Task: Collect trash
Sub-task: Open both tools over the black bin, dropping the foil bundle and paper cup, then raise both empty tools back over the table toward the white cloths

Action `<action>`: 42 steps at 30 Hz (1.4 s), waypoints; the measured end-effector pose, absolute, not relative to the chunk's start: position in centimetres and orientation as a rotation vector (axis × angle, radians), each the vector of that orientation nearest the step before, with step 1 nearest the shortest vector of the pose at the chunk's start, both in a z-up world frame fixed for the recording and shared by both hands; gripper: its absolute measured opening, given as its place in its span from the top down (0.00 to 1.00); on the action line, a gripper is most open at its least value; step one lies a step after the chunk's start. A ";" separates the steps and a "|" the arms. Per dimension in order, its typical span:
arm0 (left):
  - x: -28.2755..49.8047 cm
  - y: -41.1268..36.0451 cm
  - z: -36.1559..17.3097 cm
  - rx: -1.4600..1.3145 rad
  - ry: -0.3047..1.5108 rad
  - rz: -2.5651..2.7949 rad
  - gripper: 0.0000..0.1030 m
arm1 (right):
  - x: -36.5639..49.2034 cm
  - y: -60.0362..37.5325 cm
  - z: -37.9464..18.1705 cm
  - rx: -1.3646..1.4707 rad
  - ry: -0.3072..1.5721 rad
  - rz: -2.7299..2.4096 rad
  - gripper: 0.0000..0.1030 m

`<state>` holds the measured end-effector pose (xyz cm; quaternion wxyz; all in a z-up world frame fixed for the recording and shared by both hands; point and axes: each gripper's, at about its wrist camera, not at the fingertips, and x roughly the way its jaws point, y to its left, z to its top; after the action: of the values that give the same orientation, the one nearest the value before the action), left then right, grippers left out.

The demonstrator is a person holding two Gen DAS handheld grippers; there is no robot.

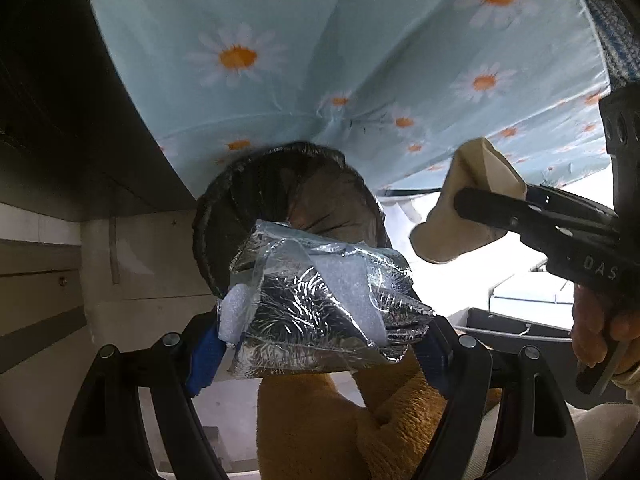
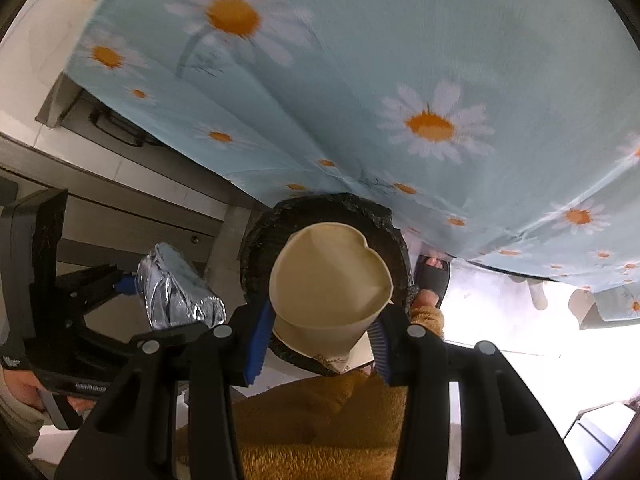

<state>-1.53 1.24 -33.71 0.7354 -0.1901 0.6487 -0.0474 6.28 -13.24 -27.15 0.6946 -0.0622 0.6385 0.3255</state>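
A crumpled silver foil wrapper with white foam point(image 1: 320, 304) is clamped between the blue pads of my left gripper point(image 1: 320, 354), just above the mouth of a black-lined trash bin point(image 1: 288, 184). My right gripper point(image 2: 320, 340) is shut on a squashed beige paper cup point(image 2: 328, 280), which hangs right over the same bin point(image 2: 256, 240). In the left wrist view the cup point(image 1: 468, 204) and the right gripper sit to the right of the bin. In the right wrist view the foil wrapper point(image 2: 176, 288) shows at the left.
A light blue tablecloth with daisies point(image 1: 320, 52) hangs down behind the bin. A person's brown fleece legs point(image 2: 312, 428) and a sandalled foot point(image 2: 432, 276) are beside the bin. A grey cabinet point(image 2: 120, 216) stands at the left on a pale tiled floor.
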 end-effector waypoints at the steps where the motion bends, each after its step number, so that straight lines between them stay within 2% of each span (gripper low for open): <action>1: -1.3 1.0 -34.2 -0.415 1.436 -0.108 0.25 | 6.3 -13.2 -27.5 -0.139 1.429 0.725 0.58; 8: -0.4 1.1 -36.7 -0.432 1.470 -0.110 0.25 | 6.6 -12.5 -30.3 -0.121 1.489 0.700 0.58; 17: 0.2 1.2 -37.9 -0.443 1.489 -0.102 0.24 | 7.4 -12.7 -30.6 -0.104 1.484 0.707 0.57; 19: 0.3 1.2 -37.9 -0.440 1.491 -0.105 0.24 | 7.5 -12.8 -30.4 -0.090 1.483 0.708 0.50; 20: 0.4 1.2 -37.9 -0.441 1.495 -0.108 0.23 | 7.6 -13.0 -30.2 -0.081 1.481 0.696 0.43; 21: 0.5 1.1 -38.0 -0.436 1.500 -0.109 0.21 | 7.8 -13.3 -30.3 -0.074 1.478 0.691 0.41; 23: 0.5 1.1 -38.2 -0.418 1.502 -0.090 0.09 | 8.0 -13.7 -30.1 -0.062 1.473 0.670 0.41; 24: 0.5 1.2 -38.3 -0.413 1.500 -0.082 0.07 | 8.1 -13.9 -30.0 -0.053 1.474 0.670 0.41; 42: 0.7 1.9 -35.4 -0.403 1.437 -0.037 0.06 | 8.2 -14.2 -27.1 -0.025 1.420 0.682 0.41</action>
<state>0.70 1.86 -35.38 0.7341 -0.1835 0.6535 -0.0167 8.16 -14.22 -27.08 0.7056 -0.0112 0.6387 0.3067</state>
